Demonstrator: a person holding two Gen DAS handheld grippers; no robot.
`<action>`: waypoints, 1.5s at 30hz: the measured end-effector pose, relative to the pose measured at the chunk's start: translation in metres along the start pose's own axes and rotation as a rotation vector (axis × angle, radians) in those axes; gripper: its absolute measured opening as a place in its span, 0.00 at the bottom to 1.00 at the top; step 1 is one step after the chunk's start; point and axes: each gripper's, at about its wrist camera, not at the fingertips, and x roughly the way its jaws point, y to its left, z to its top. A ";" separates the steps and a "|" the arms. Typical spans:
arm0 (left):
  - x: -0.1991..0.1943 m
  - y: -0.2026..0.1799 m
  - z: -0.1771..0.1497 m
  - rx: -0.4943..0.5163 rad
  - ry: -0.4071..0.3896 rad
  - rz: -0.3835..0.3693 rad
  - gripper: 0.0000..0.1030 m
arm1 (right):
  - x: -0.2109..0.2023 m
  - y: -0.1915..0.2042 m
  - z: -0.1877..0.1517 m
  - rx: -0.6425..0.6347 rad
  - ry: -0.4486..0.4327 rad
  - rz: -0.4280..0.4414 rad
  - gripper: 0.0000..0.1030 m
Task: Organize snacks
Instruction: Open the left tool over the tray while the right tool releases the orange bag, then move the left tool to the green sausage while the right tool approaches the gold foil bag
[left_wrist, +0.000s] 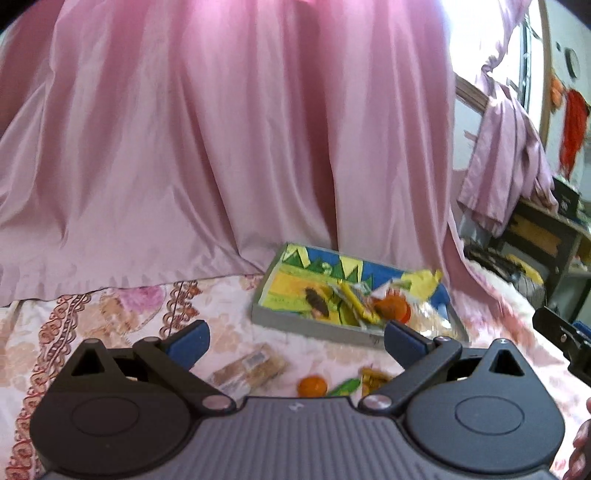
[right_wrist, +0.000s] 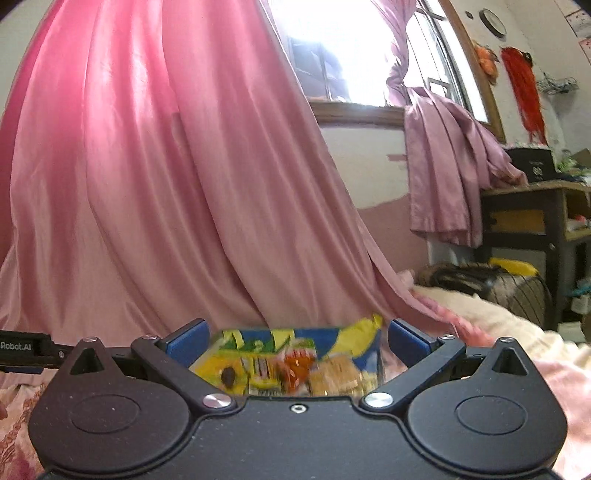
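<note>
Tray (left_wrist: 280, 317) of snacks sits on the bed by the pink curtain (left_wrist: 221, 147). 3 loose items: cracker pack (left_wrist: 245, 371), orange (left_wrist: 312, 386), yellow wrapper (left_wrist: 373, 378), at 12 o'clock of left tool (left_wrist: 297, 341), nearer; wide open, empty. Right tool (right_wrist: 297, 341) wide open, empty, facing tray.

- left gripper (left_wrist: 295, 341): black linkage arms on round black housings, blue fingertips (left_wrist: 190, 341), silver pivot screws, and a grey ribbed body with a small white mark.
- right gripper (right_wrist: 295, 341): the same black linkage and blue pads (right_wrist: 404, 338), silver screws, and a plain black speckled body with one hex screw.
- white lettering "robot.ai" shows on a black bar.
</note>
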 end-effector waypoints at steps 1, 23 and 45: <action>-0.003 0.002 -0.003 0.006 -0.001 -0.003 0.99 | -0.005 0.001 -0.003 0.003 0.007 -0.008 0.99; -0.034 0.025 -0.059 0.153 0.113 -0.026 0.99 | -0.050 0.044 -0.049 -0.034 0.227 -0.032 0.99; 0.014 0.022 -0.066 0.150 0.199 0.057 1.00 | -0.005 0.044 -0.071 -0.049 0.384 0.005 0.99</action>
